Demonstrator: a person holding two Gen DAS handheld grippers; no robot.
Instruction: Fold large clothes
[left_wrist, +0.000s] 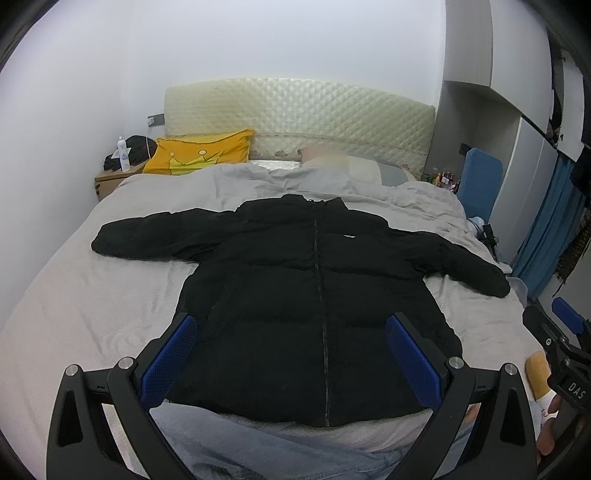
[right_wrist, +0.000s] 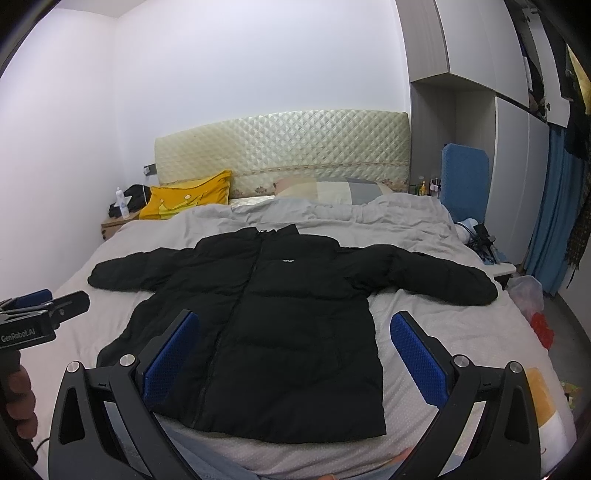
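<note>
Black puffer jacket (left_wrist: 317, 295) lies flat and face up on the bed (left_wrist: 92, 314), zipped, both sleeves spread out sideways. Hem edge partly covered by the left tongs (left_wrist: 291, 354) in the left wrist view; the hem's left corner sits behind a blue pad. Small white chest logo too tiny to read. Items on the nightstand (right_wrist: 110, 223) blurry, only a white bottle (right_wrist: 121, 205) and dark clutter make out; stuff beside the bed at right is cut off by the fisheye rim. Jacket long axis runs collar to hem, collar toward the quilted headboard (right_wrist: 288, 147), hem toward the cameras; sleeves cross the bed. Yellow pillow (right_wrist: 188, 199) sits at the headboard, well apart from the jacket. Left tongs wide apart, holding nothing, hovering near the hem, contact not clear. Right tongs (right_wrist: 295, 354) also wide apart, empty, over the jacket's lower right side. The other gripper shows at each frame edge.
</note>
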